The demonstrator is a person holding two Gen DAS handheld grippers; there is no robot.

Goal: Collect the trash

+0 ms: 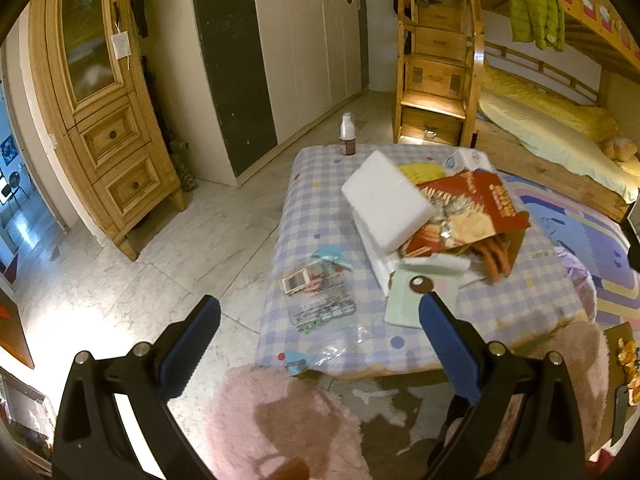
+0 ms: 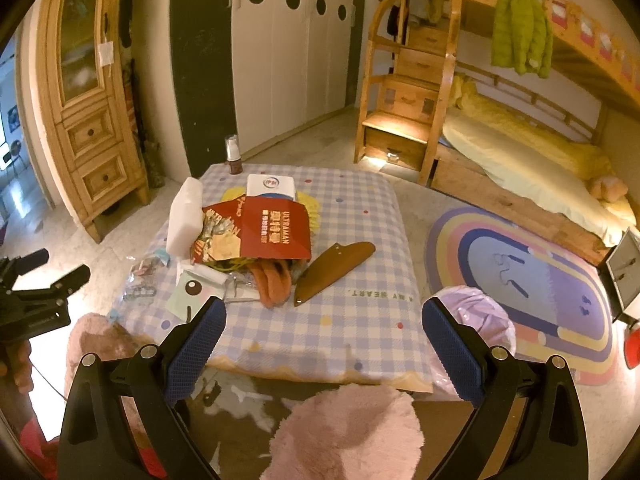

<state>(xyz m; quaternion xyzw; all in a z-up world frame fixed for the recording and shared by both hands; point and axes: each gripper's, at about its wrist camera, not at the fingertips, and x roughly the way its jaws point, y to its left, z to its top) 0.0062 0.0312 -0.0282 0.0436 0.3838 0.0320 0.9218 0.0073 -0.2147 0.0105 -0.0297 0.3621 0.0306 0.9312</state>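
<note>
Trash lies heaped on the checked mat (image 1: 320, 216), your landmark for everything below.

Left wrist view: your left gripper (image 1: 320, 316) hangs above the mat's near edge, fingers spread wide, nothing between them. A white foam block (image 1: 386, 202) rests tilted at the mat's middle, touching a red torn package (image 1: 480, 208) just beside it. A clear plastic wrapper (image 1: 320, 300) lies flat at the mat's near left. A small bottle (image 1: 347, 135) stands upright at the mat's far edge. A pale green card (image 1: 416, 296) sits near the gripper's right finger.

Right wrist view: your right gripper (image 2: 322, 320) hovers over the mat's (image 2: 360, 320) near edge, fingers likewise wide apart and empty. The red torn package (image 2: 276, 232) tops the pile at the mat's centre, orange fabric (image 2: 274, 280) protruding beneath it. A brown sheath (image 2: 334, 268) lies just right of the pile. A lilac plastic bag (image 2: 480, 316) sits off the mat's right side.
</note>
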